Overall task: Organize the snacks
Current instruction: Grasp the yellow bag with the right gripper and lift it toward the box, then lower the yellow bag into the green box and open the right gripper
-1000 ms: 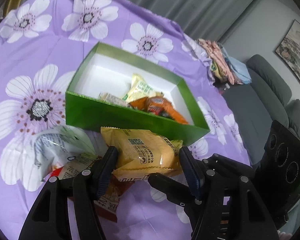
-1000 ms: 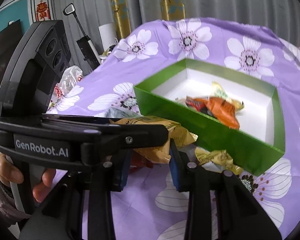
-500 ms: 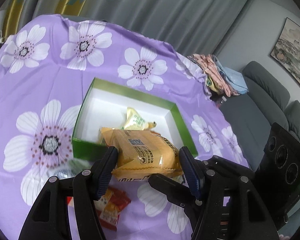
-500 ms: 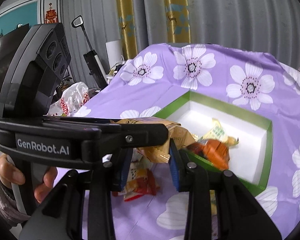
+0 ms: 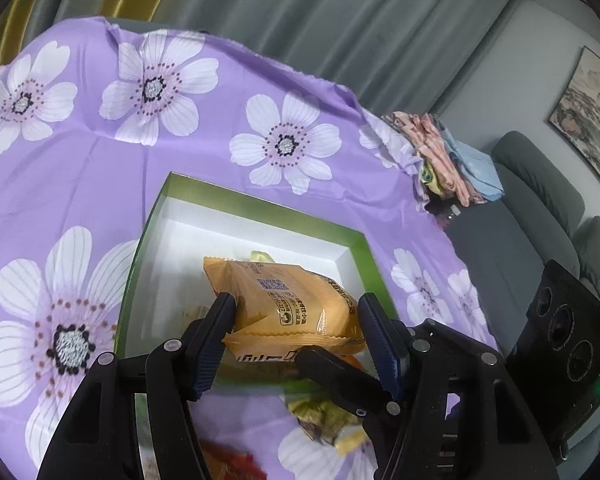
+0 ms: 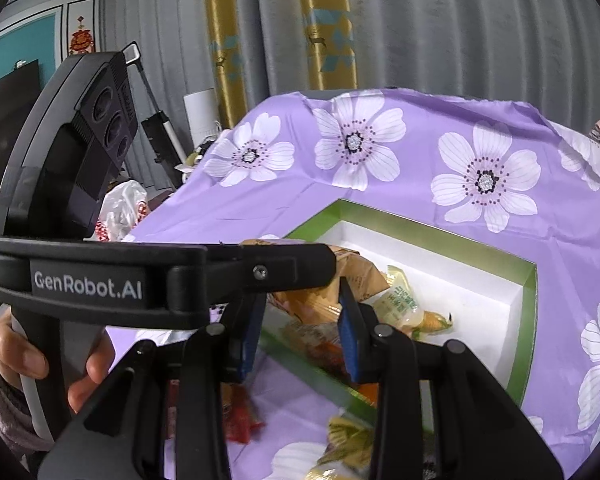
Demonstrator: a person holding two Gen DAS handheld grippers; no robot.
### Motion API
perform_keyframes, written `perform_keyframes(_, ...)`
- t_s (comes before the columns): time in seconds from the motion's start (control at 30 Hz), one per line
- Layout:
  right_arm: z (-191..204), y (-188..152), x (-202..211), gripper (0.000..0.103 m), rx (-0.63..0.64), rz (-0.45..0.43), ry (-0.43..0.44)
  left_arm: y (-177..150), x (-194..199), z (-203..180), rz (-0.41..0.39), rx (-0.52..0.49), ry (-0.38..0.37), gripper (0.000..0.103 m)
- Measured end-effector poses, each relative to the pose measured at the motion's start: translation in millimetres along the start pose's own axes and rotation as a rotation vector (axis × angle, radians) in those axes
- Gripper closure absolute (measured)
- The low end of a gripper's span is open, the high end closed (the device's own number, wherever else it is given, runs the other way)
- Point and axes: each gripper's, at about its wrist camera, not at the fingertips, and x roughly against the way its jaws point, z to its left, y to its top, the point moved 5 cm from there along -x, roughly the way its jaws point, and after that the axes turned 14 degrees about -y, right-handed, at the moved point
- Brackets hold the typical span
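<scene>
While my left gripper (image 5: 296, 316) has its jaws clamped on the orange pack (image 5: 288, 300) over the box (image 5: 260, 210), a few snacks already sit inside; several still lie below my jaws. Right gripper (image 6: 300, 320) pinches the pack's end too.

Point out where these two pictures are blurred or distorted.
Left wrist view: the orange snack packet in the left gripper is sharp; the loose wrappers below are smeared; fisheye bends the tablecloth. Right wrist view: the green box near wall streaks with motion blur.
</scene>
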Motion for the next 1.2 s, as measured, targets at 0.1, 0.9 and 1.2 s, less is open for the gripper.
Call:
perform_keyframes(0.1, -5.7, -1.9, -14.6, 0.068, -0.006, 0.031, -0.007, 2.4, -12.0, 8.7, 0.015, 0.014, 0.011, 0.039)
perform_keyframes(0.9, -18.5, -4.2, 33.2, 0.02, -0.014, -0.035, -0.232, -6.6, 21.8, 24.6, -0.047, 0.033, 0.167, 0.011)
perform_keyframes(1.2, -16.7, 0.8, 69.5, 0.009, -0.021, -0.084, -0.241, -17.7, 48.5, 7.0, -0.071, 0.015, 0.179, 0.007)
